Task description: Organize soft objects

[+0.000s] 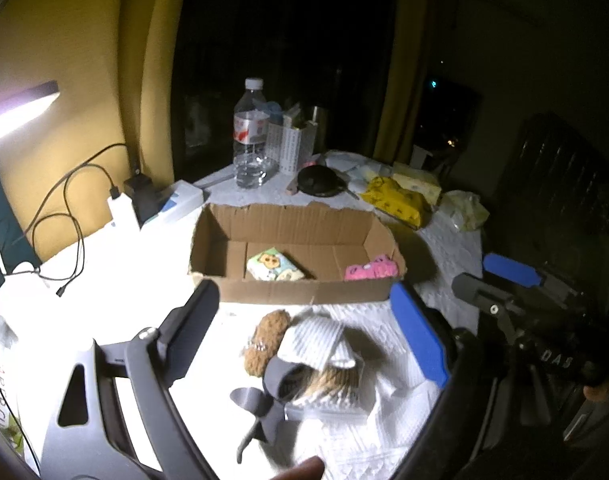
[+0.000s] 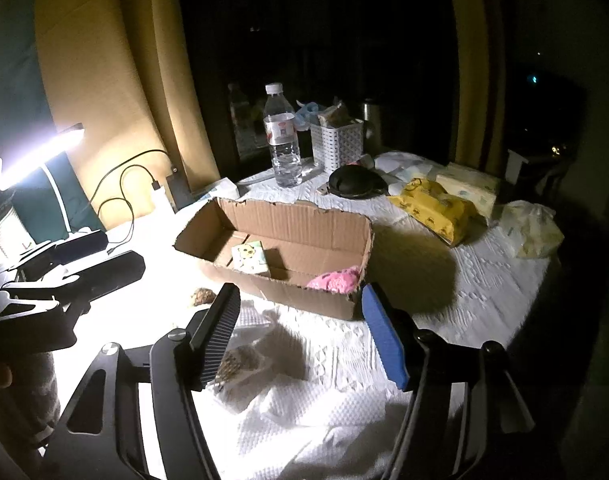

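Dark room, yellow curtains, one harsh lamp at left; bench (image 2: 444, 280) draped in white embossed cloth. Shallow corrugated cardboard box (image 1: 288, 220), torn rim, sits mid-bench. Inside it: a printed tissue pack (image 1: 274, 266) near the middle and a fuzzy pink item (image 1: 370, 269) at the right end. Just in front of the box lie a brown fuzzy piece (image 1: 266, 340), a white ribbed sock (image 1: 318, 340) and a grey strap (image 1: 272, 392), bunched together over a clear packet. Behind: clear plastic bottle (image 2: 282, 136), white lattice basket (image 2: 337, 145), yellow wipes pack (image 2: 434, 206). Left gripper (image 1: 304, 344) hovers over the pile, jaws wide apart, nothing held. Right gripper (image 2: 300, 340) likewise spread, empty, above the cloth.
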### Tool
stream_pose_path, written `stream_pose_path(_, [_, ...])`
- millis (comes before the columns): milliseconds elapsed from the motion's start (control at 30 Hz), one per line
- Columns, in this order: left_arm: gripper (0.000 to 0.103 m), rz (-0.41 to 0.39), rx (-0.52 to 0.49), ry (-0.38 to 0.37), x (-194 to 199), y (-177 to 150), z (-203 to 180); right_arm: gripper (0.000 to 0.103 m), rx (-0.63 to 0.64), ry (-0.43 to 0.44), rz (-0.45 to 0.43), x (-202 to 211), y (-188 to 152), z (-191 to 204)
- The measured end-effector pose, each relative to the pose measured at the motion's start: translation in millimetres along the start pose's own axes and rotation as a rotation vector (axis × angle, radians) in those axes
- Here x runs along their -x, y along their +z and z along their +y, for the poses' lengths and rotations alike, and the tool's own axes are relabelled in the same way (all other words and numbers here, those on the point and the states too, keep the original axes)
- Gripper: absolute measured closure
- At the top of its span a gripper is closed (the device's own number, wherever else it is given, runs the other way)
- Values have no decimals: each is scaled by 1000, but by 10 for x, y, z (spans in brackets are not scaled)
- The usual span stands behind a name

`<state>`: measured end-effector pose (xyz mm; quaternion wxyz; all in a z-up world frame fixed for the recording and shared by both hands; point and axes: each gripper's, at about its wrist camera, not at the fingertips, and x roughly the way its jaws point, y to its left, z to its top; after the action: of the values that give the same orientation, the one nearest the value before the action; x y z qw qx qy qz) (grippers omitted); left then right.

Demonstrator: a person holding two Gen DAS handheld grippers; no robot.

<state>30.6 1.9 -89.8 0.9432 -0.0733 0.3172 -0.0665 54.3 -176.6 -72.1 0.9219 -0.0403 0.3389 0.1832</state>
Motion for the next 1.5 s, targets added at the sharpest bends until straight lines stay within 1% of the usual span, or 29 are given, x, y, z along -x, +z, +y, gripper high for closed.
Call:
stream_pose_path(167, [14, 21, -2, 0, 23, -144, -23, 36, -11, -9, 10, 29, -116, -21])
stream_pose_path(333, [14, 46, -3, 3, 7, -276, -45, 36, -17, -13, 39, 10, -301, -44])
stream_pose_path(467, [14, 74, -17, 20, 4, -418, -82, 36, -32, -11, 62, 5, -447, -74])
stream_pose_path(533, [14, 89, -32, 32, -8, -485, -98, 36, -36, -9, 80, -18, -531, -91])
stream_pose_path(667, [14, 119, -22, 50, -47, -624, -65, 36, -46, -2, 118, -96, -705, -94])
stream_pose_path(867, [14, 155, -20, 52, -129, -776, -67, 35, -50, 8, 179, -268, -879, -71])
stream_pose_path(1167, [14, 195, -13, 57, -268, -899, -33, 35, -55, 11, 257, -545, -1052, -47])
stream_pose_path(1333, [14, 206, -14, 61, -312, -912, -26, 35, -36, 18, 297, -692, -1119, -7])
stream_pose_path(1500, [14, 210, -10, 65, -359, -875, -26, 39, 41, -38, 311, -798, -1183, 119])
